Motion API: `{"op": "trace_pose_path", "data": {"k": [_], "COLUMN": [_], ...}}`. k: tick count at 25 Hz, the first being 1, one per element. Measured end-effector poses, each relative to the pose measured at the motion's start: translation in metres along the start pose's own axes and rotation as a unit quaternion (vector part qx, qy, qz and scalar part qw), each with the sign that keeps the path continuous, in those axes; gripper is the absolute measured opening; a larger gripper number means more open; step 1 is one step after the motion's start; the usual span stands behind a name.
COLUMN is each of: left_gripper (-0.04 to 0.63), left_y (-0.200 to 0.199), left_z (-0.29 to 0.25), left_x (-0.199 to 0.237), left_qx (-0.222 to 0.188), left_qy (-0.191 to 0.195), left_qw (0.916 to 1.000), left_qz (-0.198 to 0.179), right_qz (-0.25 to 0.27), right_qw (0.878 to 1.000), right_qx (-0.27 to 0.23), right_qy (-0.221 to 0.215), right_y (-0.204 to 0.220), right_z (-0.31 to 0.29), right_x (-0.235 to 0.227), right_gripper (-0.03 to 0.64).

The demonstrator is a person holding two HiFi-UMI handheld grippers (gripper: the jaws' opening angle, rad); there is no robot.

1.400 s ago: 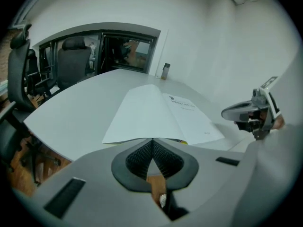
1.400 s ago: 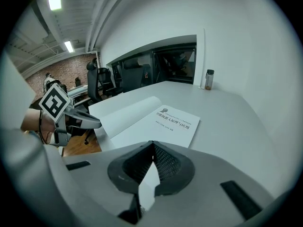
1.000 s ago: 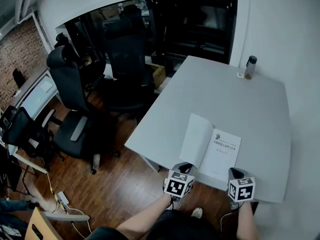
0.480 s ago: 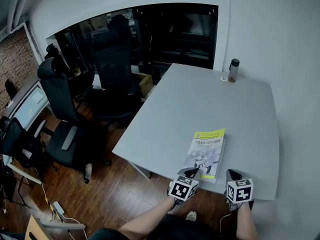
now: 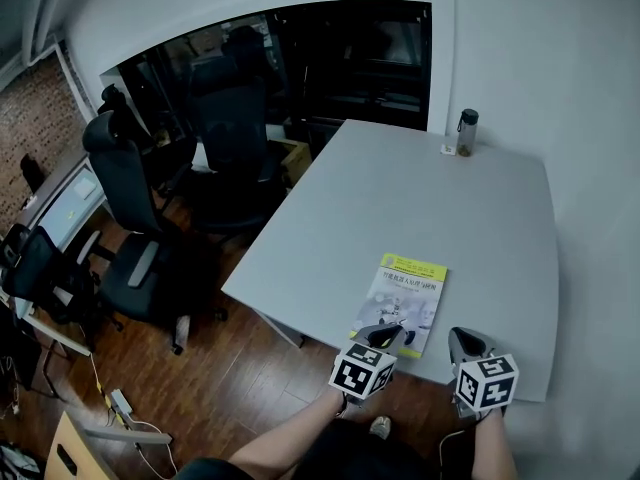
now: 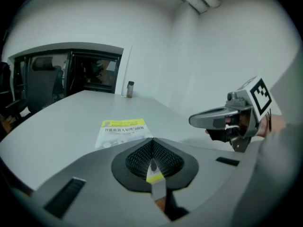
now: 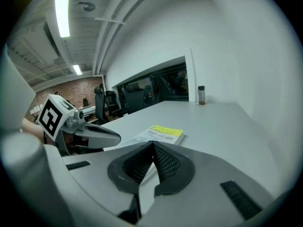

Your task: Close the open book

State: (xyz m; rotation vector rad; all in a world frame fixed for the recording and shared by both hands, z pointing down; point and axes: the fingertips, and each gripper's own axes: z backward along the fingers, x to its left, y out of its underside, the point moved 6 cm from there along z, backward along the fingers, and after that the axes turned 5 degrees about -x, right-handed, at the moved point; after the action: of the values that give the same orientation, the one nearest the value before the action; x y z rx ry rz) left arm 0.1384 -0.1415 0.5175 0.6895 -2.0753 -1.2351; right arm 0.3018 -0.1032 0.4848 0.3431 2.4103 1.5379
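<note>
The left gripper [image 5: 384,336], jaws together and empty, is at the near edge of the tabletop [image 5: 480,218]. Just beyond it the book [image 5: 405,290] lies closed, pale cover up, long axis running near edge to far edge, yellow title band at the far end. The right gripper [image 5: 466,344] beside it: jaws together, empty.

Read no word outright. Noted, on the closed book [image 5: 402,304] near the near edge of the table [image 5: 480,228], a yellow band of tiny print across the cover's top and two lines of dark characters beneath, too small to make out. Saw only black-and-white square patterns on the cubes of the left gripper [image 5: 383,335] and right gripper [image 5: 463,340].
</note>
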Motion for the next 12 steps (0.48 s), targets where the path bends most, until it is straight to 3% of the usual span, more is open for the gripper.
{"op": "trace_pose_path", "data": {"k": [4, 12], "left_gripper": [0.005, 0.006], "left_y": [-0.027, -0.055], "left_z": [0.024, 0.081], "left_x": [-0.003, -0.015], "left_qx": [-0.045, -0.09], "left_qy": [-0.021, -0.04], "left_qw": [0.9988, 0.9948], "left_qz": [-0.003, -0.028], "right_qz": [0.018, 0.02], "right_qw": [0.998, 0.991], "right_qx": [-0.042, -0.113], "right_qy": [-0.034, -0.07], "right_y": [-0.02, -0.055], "right_z": [0.004, 0.027], "right_x": [0.015, 0.057], "right_gripper": [0.005, 0.005]}}
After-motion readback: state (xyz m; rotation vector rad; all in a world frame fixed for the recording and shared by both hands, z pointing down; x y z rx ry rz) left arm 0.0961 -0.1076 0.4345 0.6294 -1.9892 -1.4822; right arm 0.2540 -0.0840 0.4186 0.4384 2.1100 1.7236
